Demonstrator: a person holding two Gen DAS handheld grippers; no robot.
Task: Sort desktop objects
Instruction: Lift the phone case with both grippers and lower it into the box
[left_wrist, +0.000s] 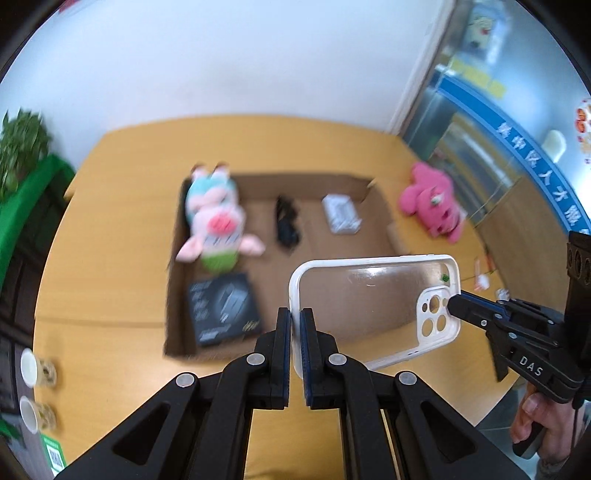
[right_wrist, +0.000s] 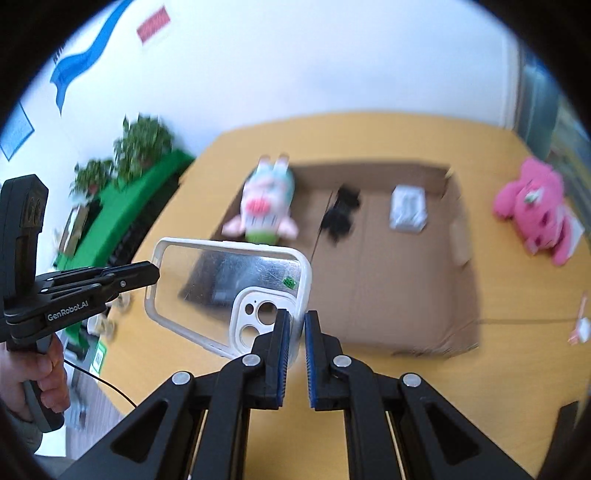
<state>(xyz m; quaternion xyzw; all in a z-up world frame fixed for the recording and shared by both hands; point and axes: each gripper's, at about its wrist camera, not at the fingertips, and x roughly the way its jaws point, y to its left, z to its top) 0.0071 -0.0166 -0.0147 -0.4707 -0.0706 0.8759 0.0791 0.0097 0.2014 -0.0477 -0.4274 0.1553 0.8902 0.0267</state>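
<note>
- Both grippers clamped on one phone case (left_wrist: 369, 306); the left gripper (left_wrist: 295, 332) pinches the plain short end, the right gripper (right_wrist: 294, 332) pinches the end with the white camera cut-out; the clear case hangs in the air between them, stretched level from jaw to jaw;
- In the left wrist view the right gripper comes in from the right, its tip on the cut-out corner, a hand (left_wrist: 535, 421) on its handle; in the right wrist view the left one comes in from the left, a hand (right_wrist: 40, 376) beneath it;
- Just beyond and below the jaws sits the open cardboard box (left_wrist: 384, 218) on the wooden table (left_wrist: 110, 240); the case looks poised over its near part, so my read is that the drop into the box comes next;
- Already in the box, four things: one pig plush (left_wrist: 216, 221), one black bundle (left_wrist: 286, 225) too blurred to name, one small grey packet (left_wrist: 341, 214), one dark flat box (left_wrist: 221, 308) nearest the left jaws;
- Still out on the table, far right of the jaws: one pink plush (left_wrist: 432, 203), plus some small bits of litter (left_wrist: 482, 275) too small to tell;
- Far left, past the table edge: two paper cups (left_wrist: 29, 387); green plants (right_wrist: 142, 147);
- My judgement: well over halfway, one case in hand and one plush left.
</note>
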